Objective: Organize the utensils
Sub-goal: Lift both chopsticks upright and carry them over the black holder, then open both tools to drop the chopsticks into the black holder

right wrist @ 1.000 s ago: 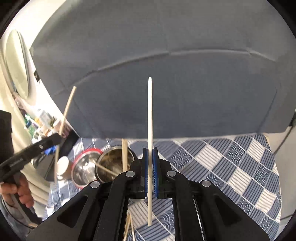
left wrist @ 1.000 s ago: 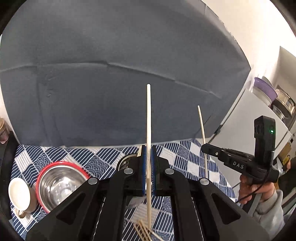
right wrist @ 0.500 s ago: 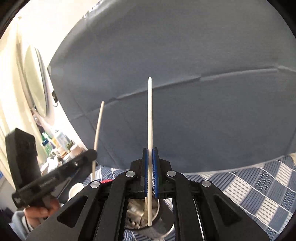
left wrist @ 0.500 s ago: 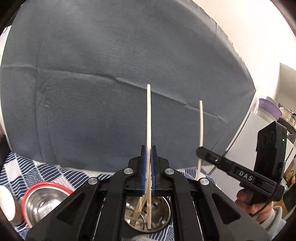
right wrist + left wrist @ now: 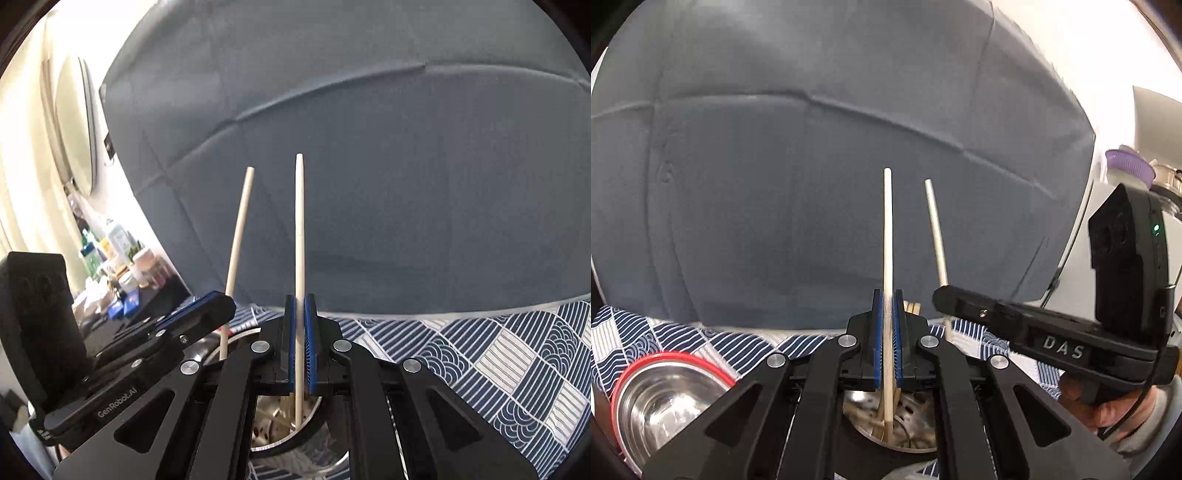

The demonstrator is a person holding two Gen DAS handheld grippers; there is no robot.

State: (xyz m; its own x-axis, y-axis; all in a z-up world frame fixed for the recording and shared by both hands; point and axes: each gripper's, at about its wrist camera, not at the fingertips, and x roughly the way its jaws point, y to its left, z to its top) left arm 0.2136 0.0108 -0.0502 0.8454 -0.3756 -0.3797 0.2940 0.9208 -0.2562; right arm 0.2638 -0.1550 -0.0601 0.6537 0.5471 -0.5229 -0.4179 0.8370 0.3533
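Chopsticks: one (image 5: 888,236) clamped upright in the left gripper (image 5: 887,325), one (image 5: 299,236) in the right gripper (image 5: 300,328) (each pair of tongs closed on its stick).
Holder: steel cup (image 5: 916,443) under both lower tips, holding more sticks.
Surroundings: red-rimmed bowl (image 5: 665,398) left of the cup, on the checked cloth (image 5: 498,362).
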